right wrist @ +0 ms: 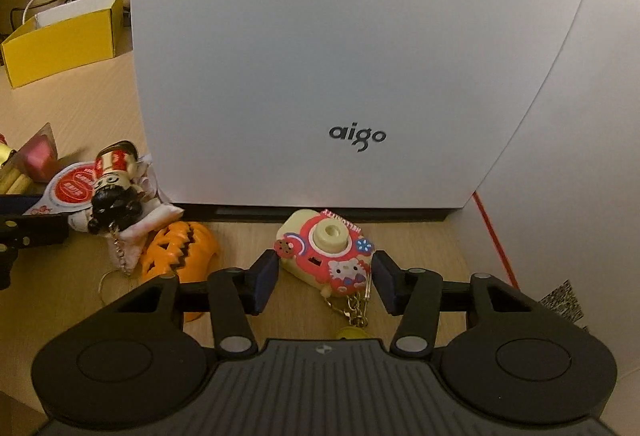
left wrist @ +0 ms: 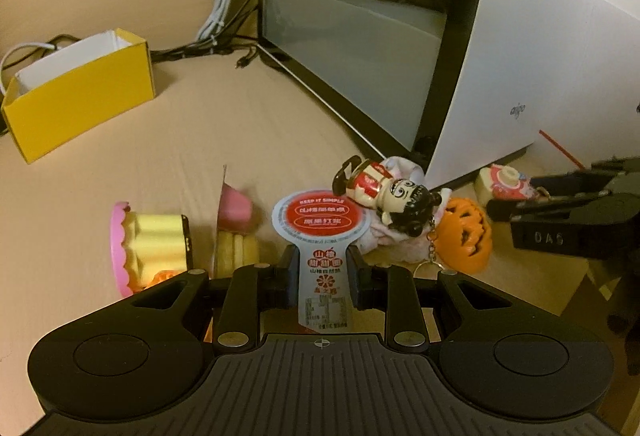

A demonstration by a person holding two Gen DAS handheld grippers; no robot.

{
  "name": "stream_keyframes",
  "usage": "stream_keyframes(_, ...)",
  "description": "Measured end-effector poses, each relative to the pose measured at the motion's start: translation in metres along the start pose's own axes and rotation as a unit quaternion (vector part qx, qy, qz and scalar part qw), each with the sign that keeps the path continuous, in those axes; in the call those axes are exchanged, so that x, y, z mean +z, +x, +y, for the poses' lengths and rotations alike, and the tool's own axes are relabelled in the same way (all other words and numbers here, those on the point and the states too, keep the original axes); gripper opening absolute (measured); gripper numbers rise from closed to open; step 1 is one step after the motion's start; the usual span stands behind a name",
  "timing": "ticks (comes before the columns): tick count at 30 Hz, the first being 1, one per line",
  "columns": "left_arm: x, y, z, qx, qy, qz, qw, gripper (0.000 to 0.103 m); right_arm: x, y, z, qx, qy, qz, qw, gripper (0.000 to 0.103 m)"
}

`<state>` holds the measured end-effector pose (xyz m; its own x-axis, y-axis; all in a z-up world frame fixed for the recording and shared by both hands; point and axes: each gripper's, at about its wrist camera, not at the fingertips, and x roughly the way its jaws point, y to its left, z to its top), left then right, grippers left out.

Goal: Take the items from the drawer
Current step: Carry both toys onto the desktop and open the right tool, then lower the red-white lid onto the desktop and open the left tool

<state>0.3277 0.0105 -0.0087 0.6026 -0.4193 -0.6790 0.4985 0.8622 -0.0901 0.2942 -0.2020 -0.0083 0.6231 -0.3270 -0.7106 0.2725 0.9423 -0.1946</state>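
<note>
Now snack packet (left wrist: 322, 260) clamped in left tongs (left wrist: 323, 270), toy camera (right wrist: 326, 250) between right tongs (right wrist: 326, 274)

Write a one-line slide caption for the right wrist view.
Right gripper straddles a toy camera keychain on the wooden surface, beside an orange pumpkin before a white aigo case.

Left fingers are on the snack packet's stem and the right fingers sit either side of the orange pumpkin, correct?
Not quite. The right fingers sit either side of the toy camera keychain, as the right wrist view shows; the orange pumpkin lies beside them. The left fingers do flank the snack packet.
</note>
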Motion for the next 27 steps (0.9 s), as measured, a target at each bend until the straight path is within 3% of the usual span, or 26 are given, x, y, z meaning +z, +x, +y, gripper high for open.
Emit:
stream_keyframes(3, 0.001, 0.0, 0.001, -0.003, -0.009, 0.001, 1.0, 0.028, -0.002, 0.0, -0.001, 0.011, 0.003, 0.001, 1.0, 0.063)
stream_keyframes(9, 0.005, -0.008, 0.003, 0.031, -0.028, -0.01, 0.9991, 0.029, -0.004, -0.02, -0.015, 0.03, 0.003, -0.031, 0.999, 0.07)
stream_keyframes(15, 0.007, -0.043, -0.006, 0.056, -0.039, -0.044, 0.9967, 0.029, -0.009, -0.053, -0.016, 0.047, -0.002, -0.074, 0.996, 0.085)
stream_keyframes(21, -0.009, -0.079, -0.023, 0.084, -0.067, -0.069, 0.9919, 0.029, -0.04, -0.075, -0.032, 0.051, -0.017, -0.099, 0.994, 0.095)
stream_keyframes(23, -0.017, -0.086, -0.032, 0.084, -0.067, -0.061, 0.9923, 0.029, -0.058, -0.093, -0.033, 0.056, -0.015, -0.116, 0.992, 0.103)
stream_keyframes(27, -0.037, -0.089, -0.059, 0.085, -0.042, -0.013, 0.9955, 0.029, -0.084, -0.097, -0.041, 0.08, -0.005, -0.117, 0.99, 0.103)
